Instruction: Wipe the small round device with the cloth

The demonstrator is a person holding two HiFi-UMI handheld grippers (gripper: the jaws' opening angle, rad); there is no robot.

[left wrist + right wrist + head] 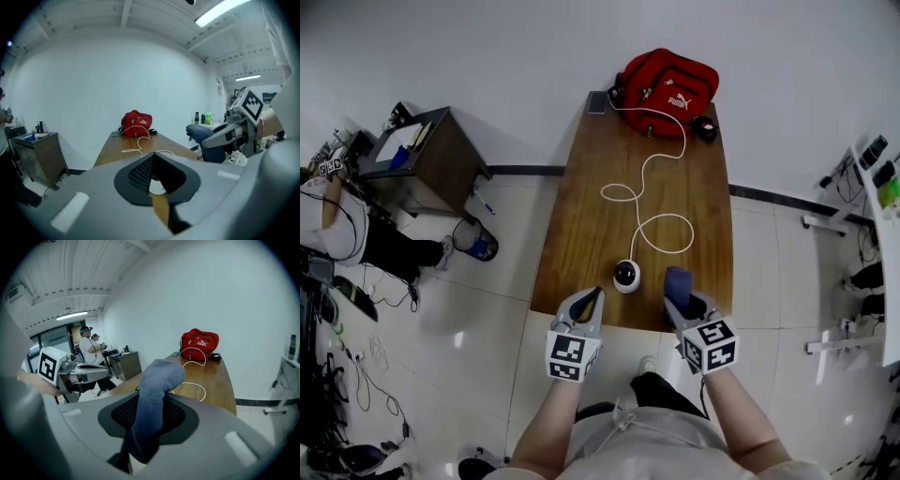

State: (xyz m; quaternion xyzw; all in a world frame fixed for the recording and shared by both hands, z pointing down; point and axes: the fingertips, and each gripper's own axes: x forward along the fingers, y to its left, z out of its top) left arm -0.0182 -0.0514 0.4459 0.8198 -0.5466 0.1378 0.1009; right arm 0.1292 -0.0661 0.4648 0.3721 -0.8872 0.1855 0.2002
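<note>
Progress: by my reading, nothing is wiped yet. You have the cloth (679, 282) in hand, but it stands clear of the small round device (626, 276), with bare wood showing between them. All the wiping is left to do: bring the cloth onto the shell, rub round it, then lift off.

Where it sits: the device is on the near end of the wooden table (581, 206), close to your edge. Taking the device as the dial's centre in the head view, the cloth is at 3 o'clock, near but apart. Your left gripper (596, 294) is at about 7 o'clock, its tip just beside the device; I cannot tell whether it touches.

Fingers: your left gripper's jaws are pressed together to a point with nothing held between them. Your right gripper (688, 306) is clamped on the cloth, which stands up out of the jaws and flops over at the top.

Materials and shapes:
- Device: squat, rounded white shell, smooth and glossy by the look, with a dark round face on top.
- Cloth: blue-grey, knitted or terry weave, thick and soft, bunched into a roll.
- Cable (649, 169): thin, white, looping in loose curls toward 12 o'clock, up to a red fabric bag (668, 82) at the far end.
- Table: brown wood grain, flat and matte.
</note>
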